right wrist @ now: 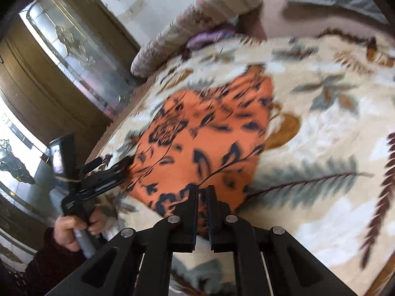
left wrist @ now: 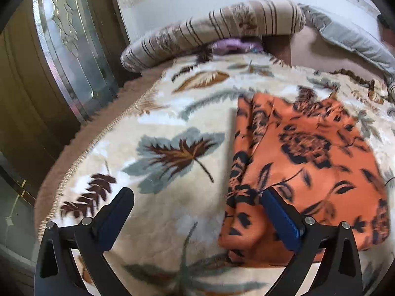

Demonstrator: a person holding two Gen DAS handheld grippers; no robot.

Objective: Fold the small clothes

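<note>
An orange garment with a black flower print [left wrist: 303, 162] lies folded on a leaf-patterned blanket [left wrist: 172, 113]. My left gripper [left wrist: 197, 194] is open wide above the garment's left edge, its right finger [left wrist: 279, 217] over the orange cloth, its left finger [left wrist: 116, 212] over the blanket. In the right wrist view the garment [right wrist: 205, 138] lies ahead and my right gripper [right wrist: 202, 192] has its fingers nearly together over the garment's near edge; I cannot see cloth pinched between them. The left gripper [right wrist: 123, 165] shows there at the garment's left edge, held by a hand [right wrist: 71, 231].
A striped bolster pillow [left wrist: 212, 32] and a purple cloth [left wrist: 229, 45] lie at the far end of the bed. A grey cushion [left wrist: 350, 39] sits at the back right. A wooden door with glass panels [left wrist: 66, 56] stands close on the left, beyond the blanket's edge.
</note>
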